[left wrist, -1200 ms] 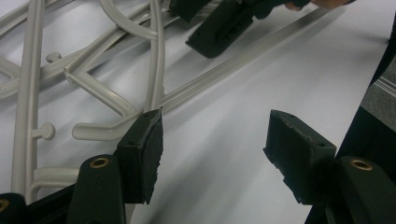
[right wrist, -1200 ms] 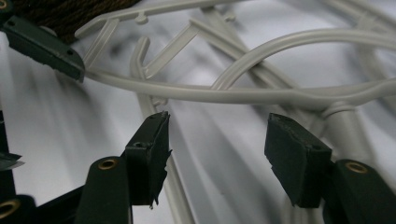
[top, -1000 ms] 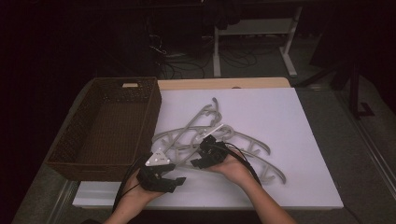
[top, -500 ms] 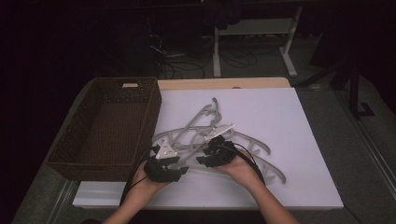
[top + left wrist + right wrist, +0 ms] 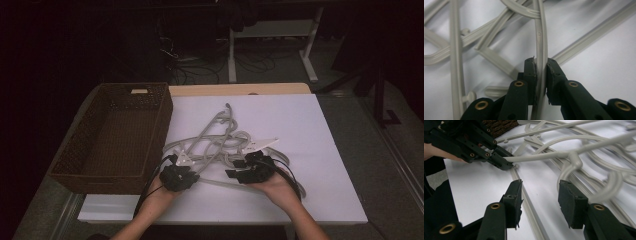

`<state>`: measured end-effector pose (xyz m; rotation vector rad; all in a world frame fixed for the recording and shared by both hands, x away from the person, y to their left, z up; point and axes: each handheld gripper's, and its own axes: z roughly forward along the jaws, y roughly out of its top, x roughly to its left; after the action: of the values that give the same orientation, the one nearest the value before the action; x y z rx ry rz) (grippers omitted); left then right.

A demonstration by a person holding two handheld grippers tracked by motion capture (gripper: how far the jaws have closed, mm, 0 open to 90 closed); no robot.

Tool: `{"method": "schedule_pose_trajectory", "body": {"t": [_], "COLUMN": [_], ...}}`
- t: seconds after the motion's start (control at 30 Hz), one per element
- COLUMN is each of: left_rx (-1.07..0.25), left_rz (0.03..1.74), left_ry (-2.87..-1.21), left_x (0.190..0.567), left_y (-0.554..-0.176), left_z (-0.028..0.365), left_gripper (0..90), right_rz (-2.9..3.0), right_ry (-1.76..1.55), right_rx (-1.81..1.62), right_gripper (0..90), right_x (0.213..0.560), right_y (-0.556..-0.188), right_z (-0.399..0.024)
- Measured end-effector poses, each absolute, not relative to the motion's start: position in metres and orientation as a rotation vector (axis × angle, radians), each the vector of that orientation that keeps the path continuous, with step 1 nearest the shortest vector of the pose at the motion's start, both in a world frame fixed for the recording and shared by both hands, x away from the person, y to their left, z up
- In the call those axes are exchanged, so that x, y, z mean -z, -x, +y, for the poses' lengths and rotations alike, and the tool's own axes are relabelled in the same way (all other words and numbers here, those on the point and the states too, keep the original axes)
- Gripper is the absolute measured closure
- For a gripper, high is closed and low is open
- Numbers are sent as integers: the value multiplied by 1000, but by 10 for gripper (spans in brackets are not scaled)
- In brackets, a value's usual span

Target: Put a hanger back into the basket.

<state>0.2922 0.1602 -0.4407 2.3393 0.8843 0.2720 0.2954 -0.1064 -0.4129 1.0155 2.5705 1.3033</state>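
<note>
Dark surroundings close in behind a white worktop [image 5: 320,130], with cables and a white frame on the floor beyond it. On the worktop's left edge sits a brown wicker basket [image 5: 150,120], long and open-topped. Just right of it, near the middle of the worktop, lies a tangle of grey plastic hangers [image 5: 220,142], their arms and hooks crossing over one another.

At the near left of the pile, the left claw [image 5: 186,167] has just been closing and is now clamped on one hanger arm [image 5: 541,45]. In the left gripper view the grey bar runs straight up between the two pads [image 5: 530,71], which press on it from both sides. Other hanger arms lie crossed on the white surface beyond.

At the near right of the pile, the right claw [image 5: 540,195] stands apart, with nothing between its jaws. In the right gripper view it hovers low over the worktop, a straight hanger bar [image 5: 529,207] lying on the surface below the gap, and a curved hook [image 5: 609,187] just past its right pad. Farther off in that view, the left claw [image 5: 507,164] grips the end of a hanger arm, with the basket's corner behind it.

Both of the person's forearms come in from the near edge.
</note>
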Motion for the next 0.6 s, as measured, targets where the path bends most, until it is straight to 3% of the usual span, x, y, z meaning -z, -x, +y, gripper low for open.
{"method": "schedule_pose_trajectory", "body": {"t": [0.37,0.6], "left_rx": [-216,-166], "left_rz": [926,909], "left_ry": [-2219,-2203], "left_x": [405,401], "left_y": [-308,-315], "left_z": [148,105], "left_gripper": [822,820], "right_rz": [2459,2426], "right_ry": [-1054,-1070], "right_rx": [-1371,-1372], "right_gripper": [524,519], "right_x": [404,403], "right_y": [-278,-274], "right_z": [-148,-165]}}
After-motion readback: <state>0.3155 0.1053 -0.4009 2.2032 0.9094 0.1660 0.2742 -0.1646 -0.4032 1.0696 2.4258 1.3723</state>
